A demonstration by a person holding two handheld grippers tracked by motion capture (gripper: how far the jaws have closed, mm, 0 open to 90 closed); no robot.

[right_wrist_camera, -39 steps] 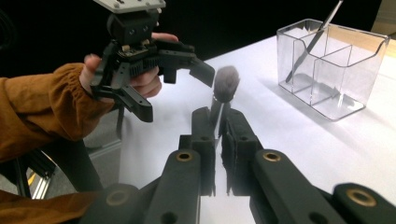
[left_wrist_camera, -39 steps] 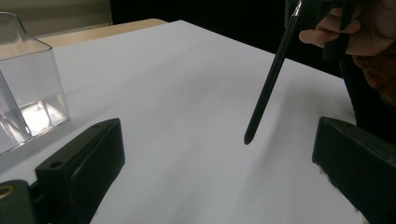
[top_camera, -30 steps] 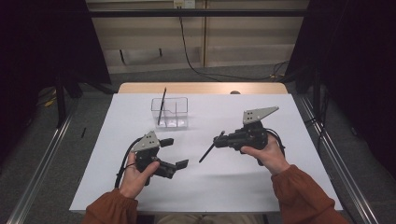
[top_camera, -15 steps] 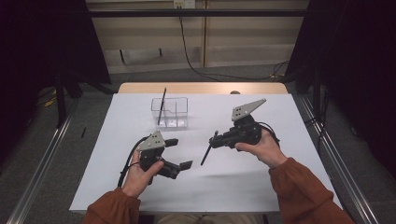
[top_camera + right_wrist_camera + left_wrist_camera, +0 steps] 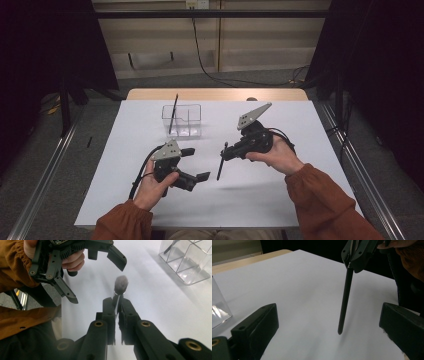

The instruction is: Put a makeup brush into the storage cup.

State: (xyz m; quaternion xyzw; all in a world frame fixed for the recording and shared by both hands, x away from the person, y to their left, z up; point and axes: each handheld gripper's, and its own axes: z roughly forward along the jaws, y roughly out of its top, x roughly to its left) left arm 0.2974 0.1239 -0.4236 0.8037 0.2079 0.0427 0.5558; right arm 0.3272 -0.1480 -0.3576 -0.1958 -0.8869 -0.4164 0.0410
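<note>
Right claw clenched on a makeup brush, handle hanging clear of the tabletop, likely bound for the clear organizer; left claw released, idle.

2 brushes, 1 clear holder, 2 grippers.

Lab-style recording booth, not home. Worktop covered in plain white sheet, wooden edge showing at far side. Black curtains hang at both sides. Metal rails run along grey floor left and right. Cable drops from wall socket across bare panelled wall behind. Lone clear plastic organiser on sheet; staged, sparse setup.
</note>
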